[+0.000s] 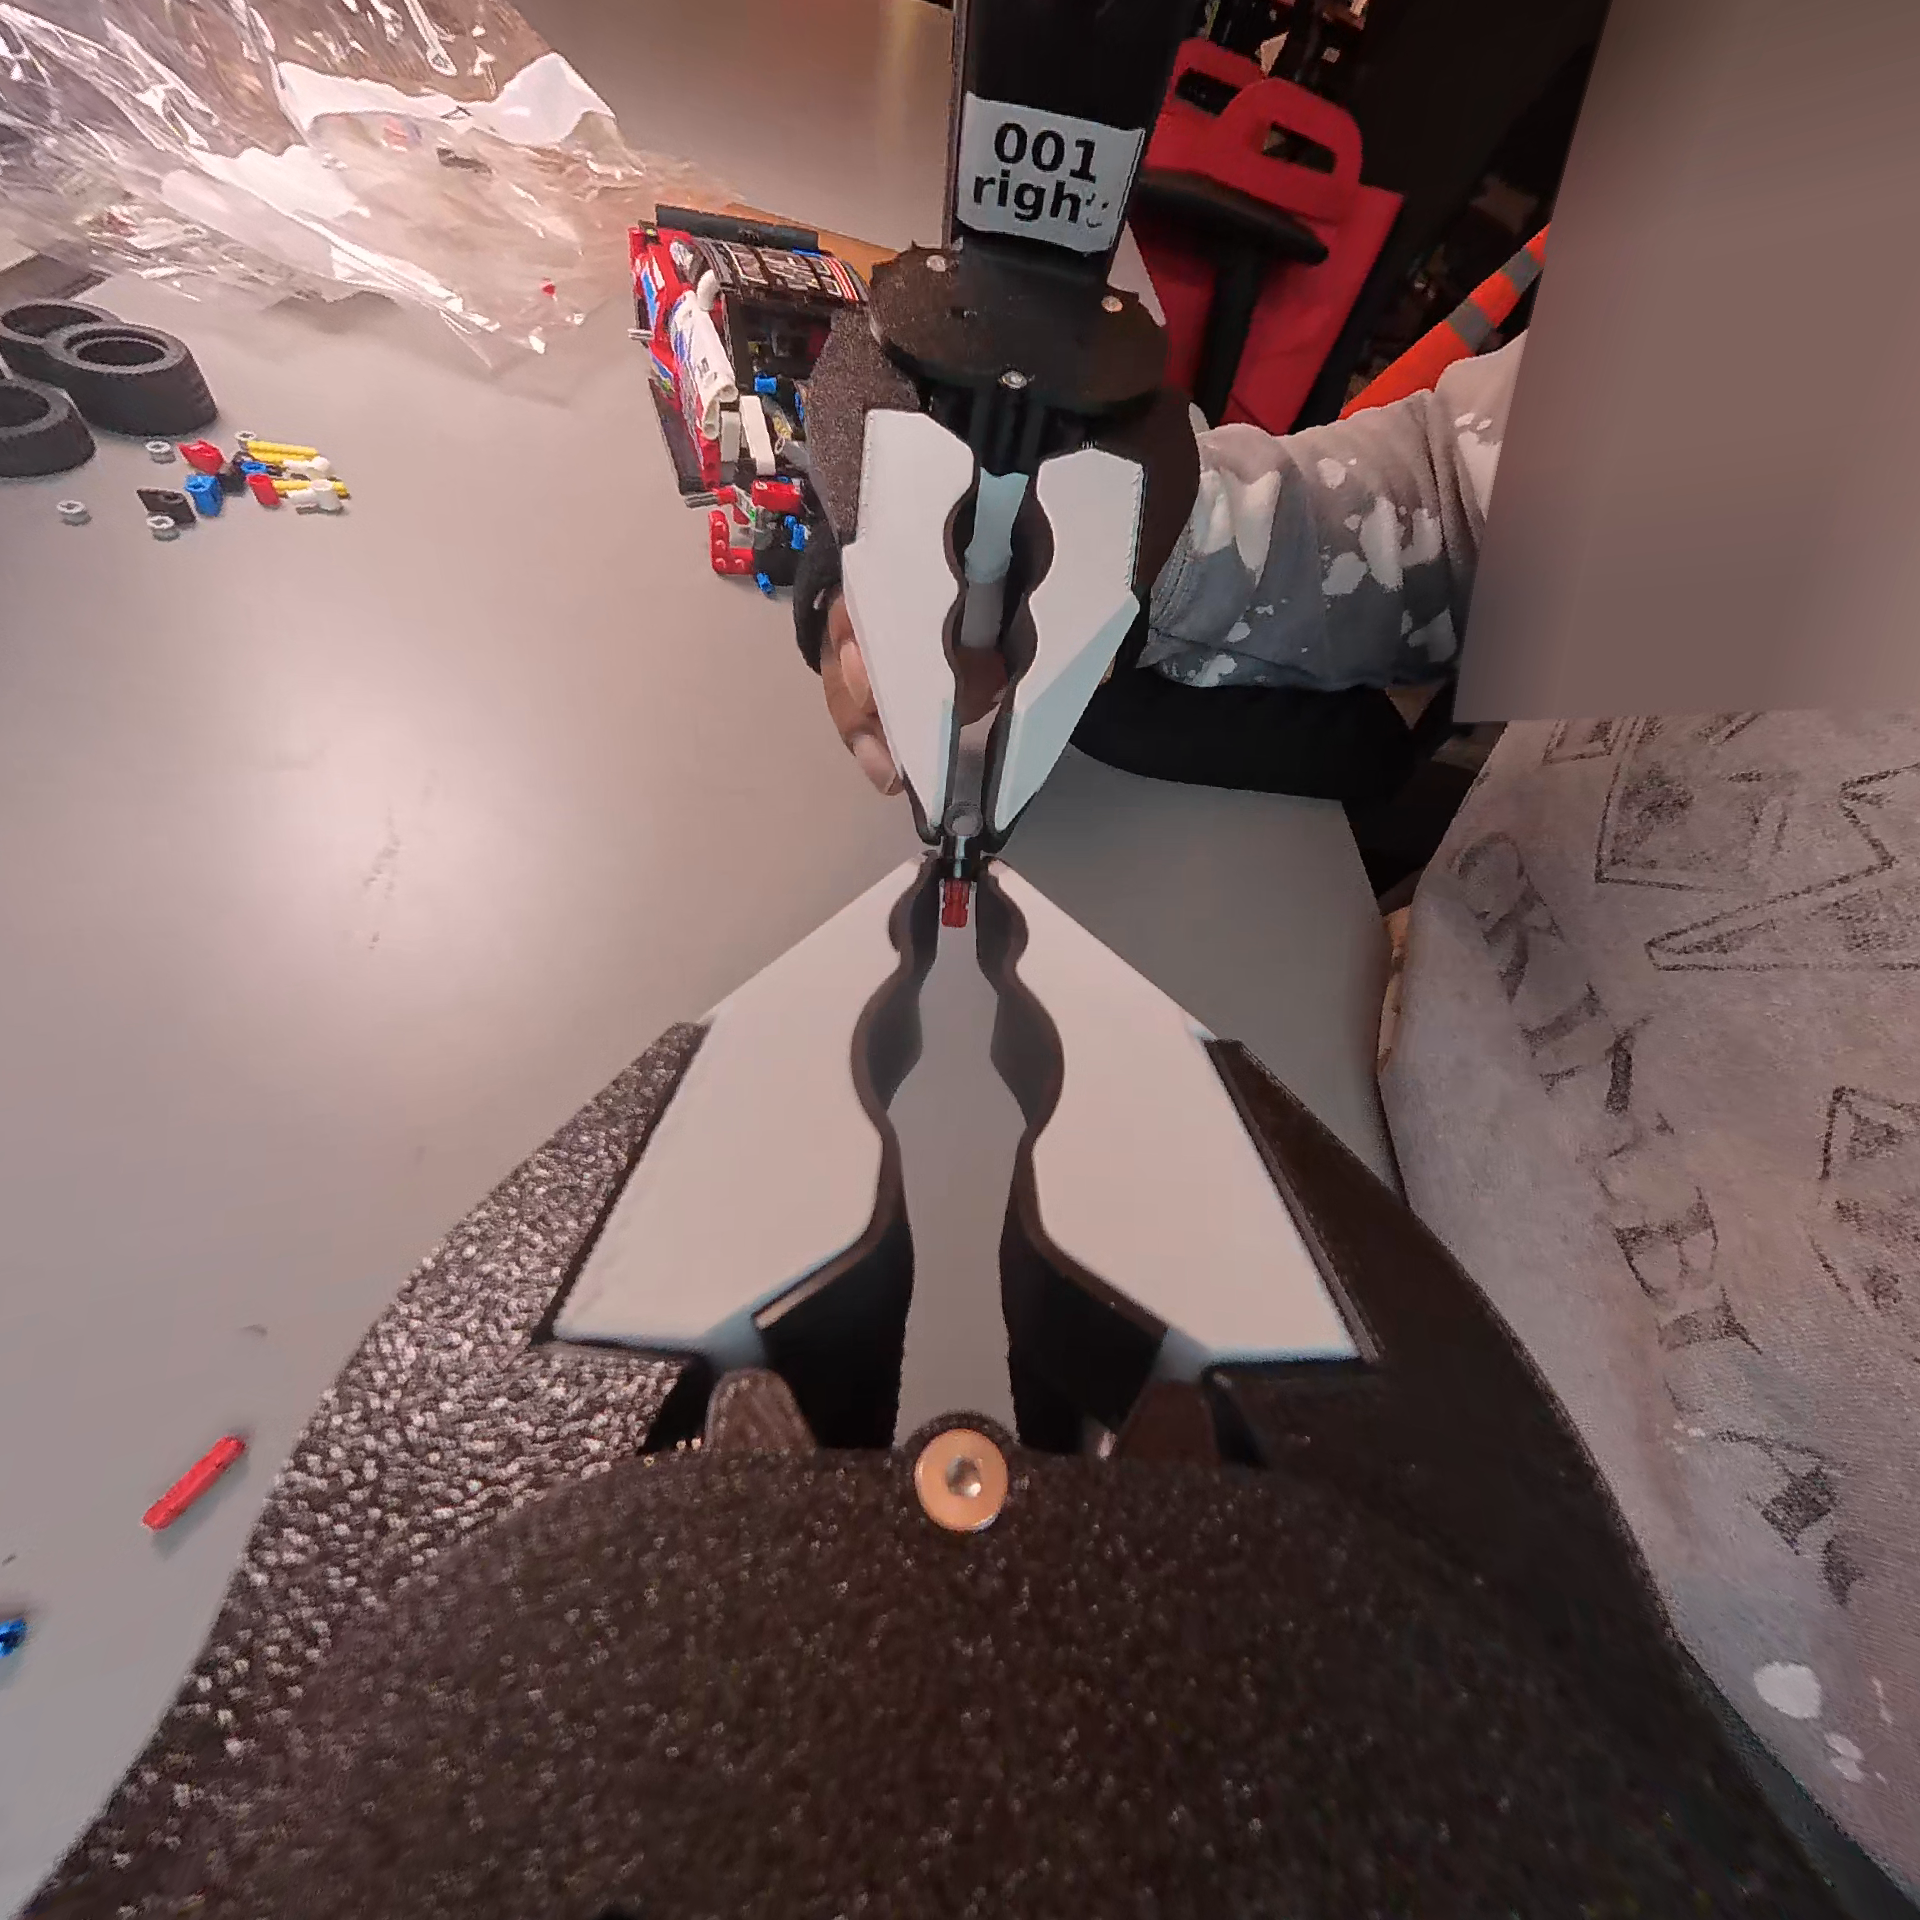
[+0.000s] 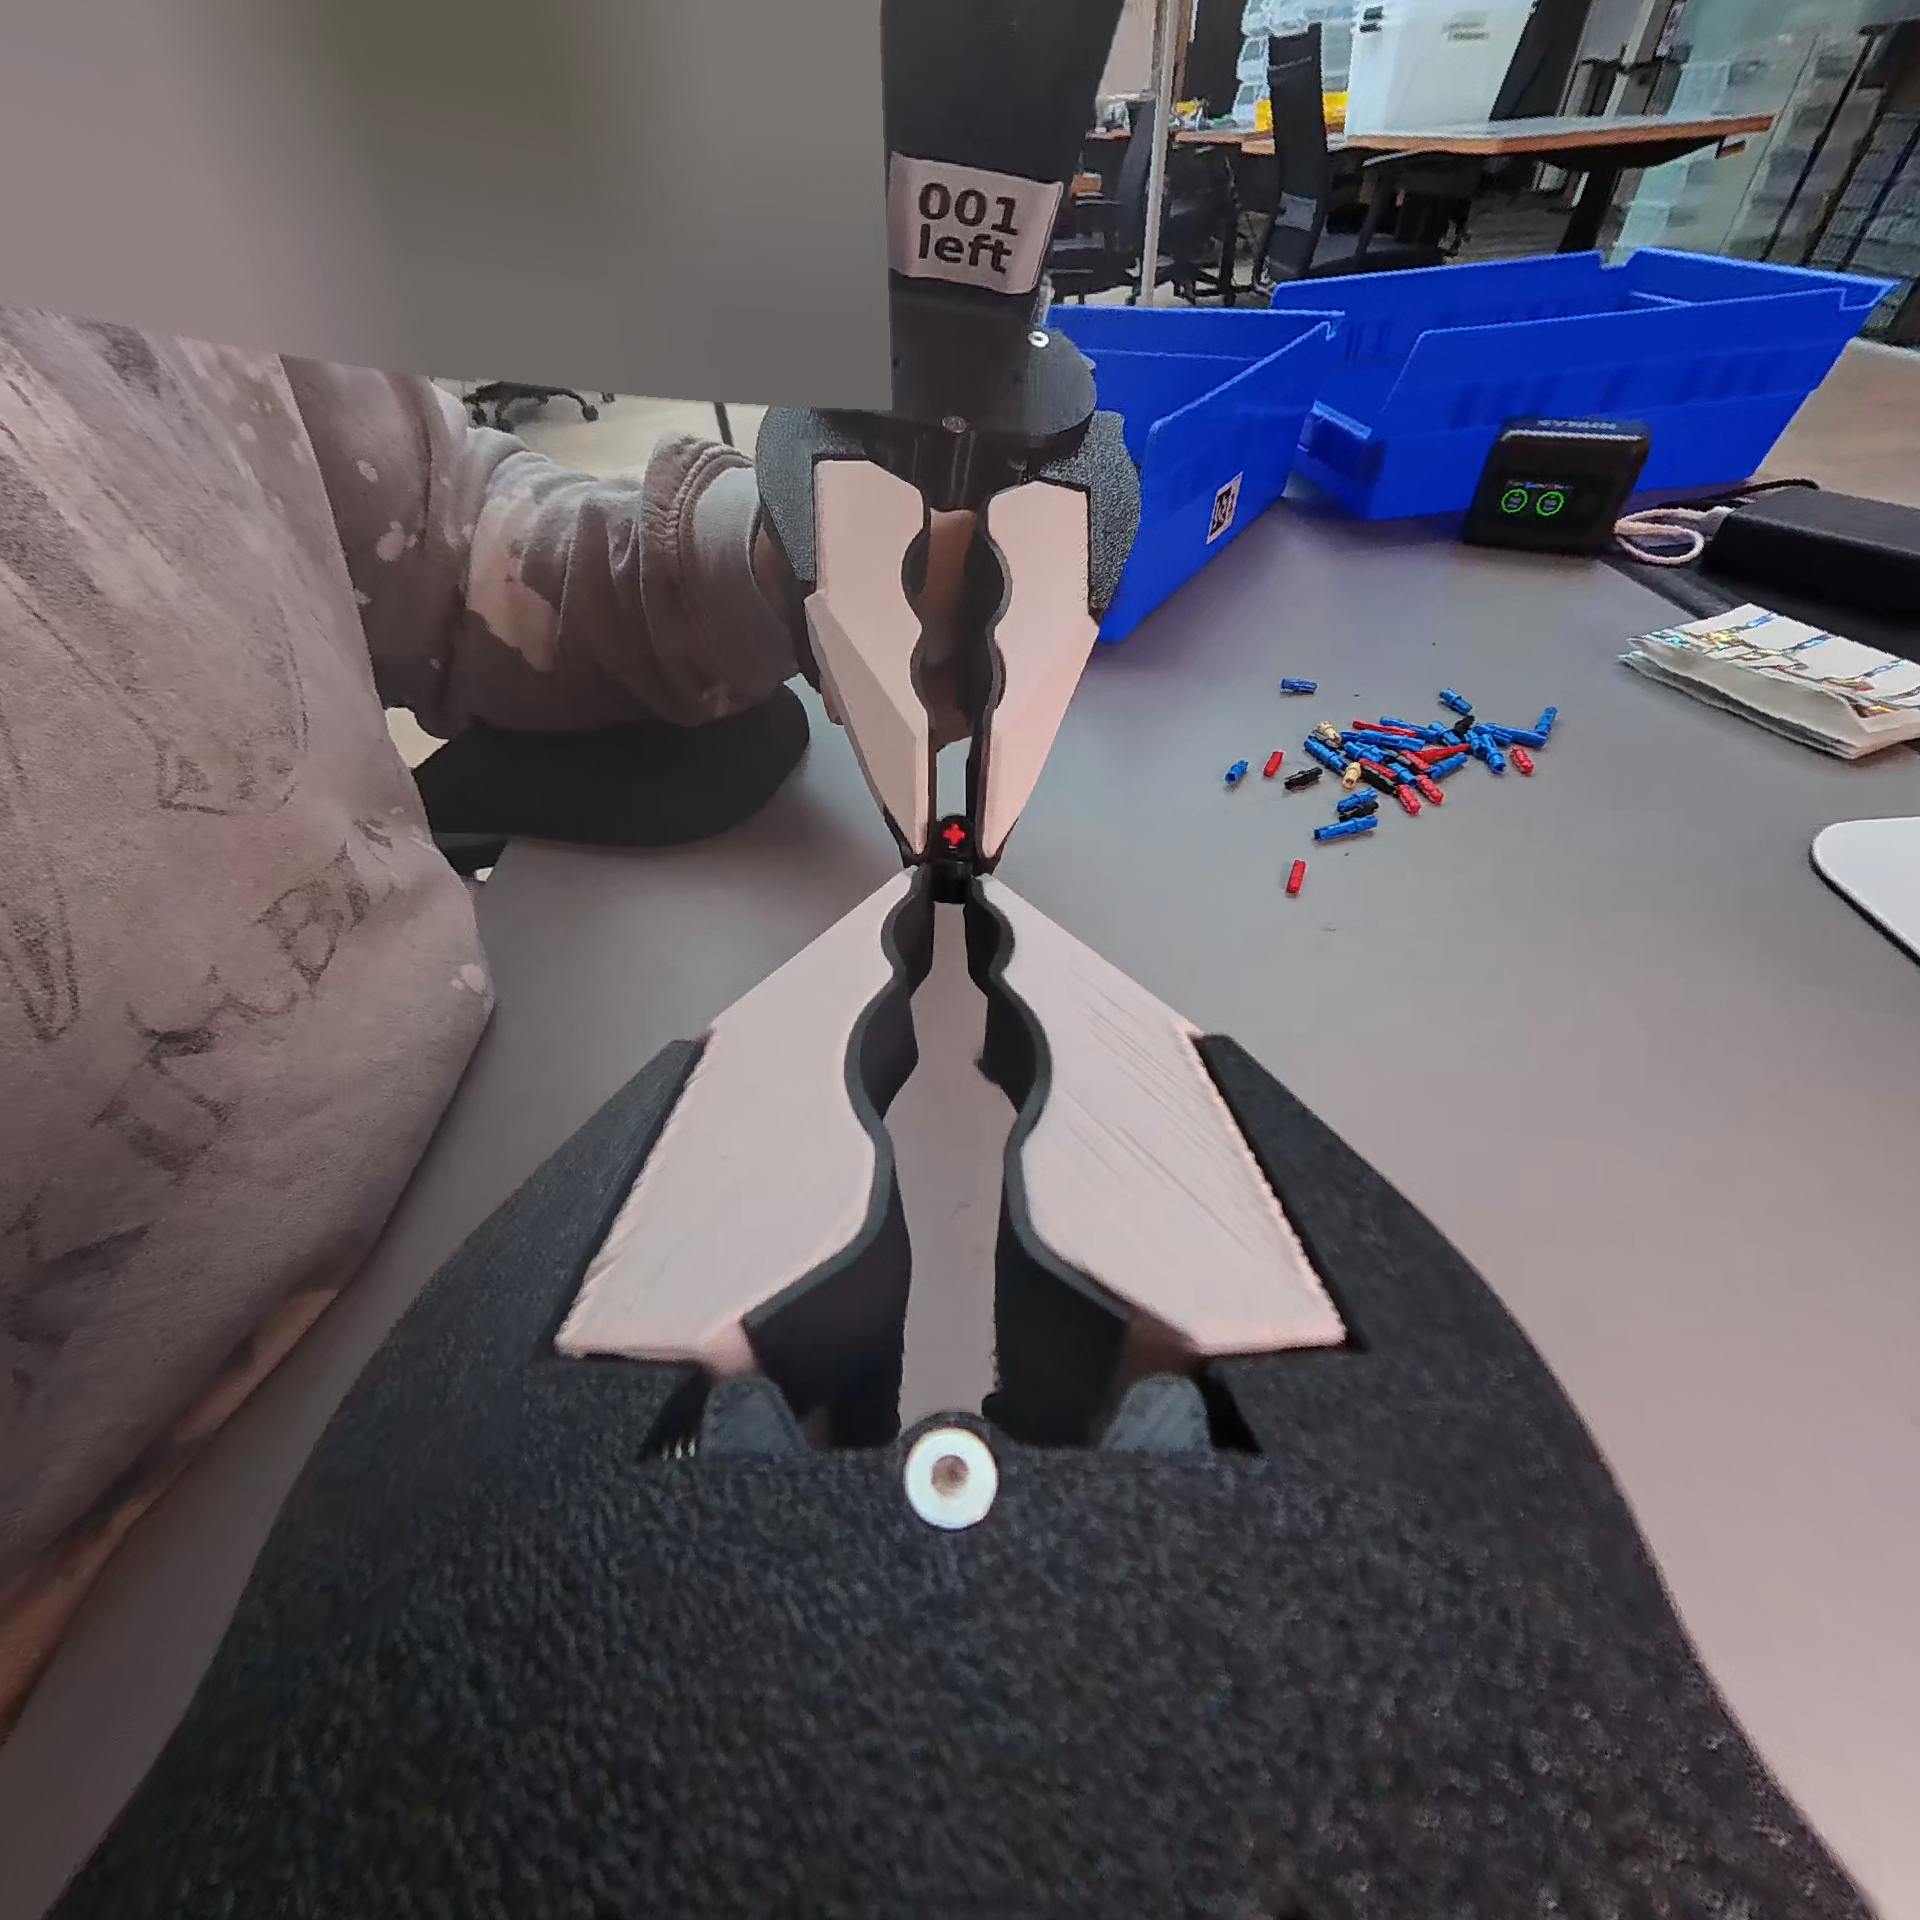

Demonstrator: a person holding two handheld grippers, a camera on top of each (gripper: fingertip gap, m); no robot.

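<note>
Both my claws meet tip to tip: left gripper (image 1: 954,902) pinches a red pin (image 1: 954,902) pointing 12 o'clock, right gripper (image 2: 948,883) probably clamps a black piece (image 2: 948,883) there.

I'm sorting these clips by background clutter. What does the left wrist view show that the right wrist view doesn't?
Only the left wrist view: black tyres, clear plastic bags, a red toy truck. Only the right wrist view: blue bins, a scattered pile of blue and red pins. Both: the left gripper shut on a small red pin and the right gripper, tip to tip above the grey table.
</note>
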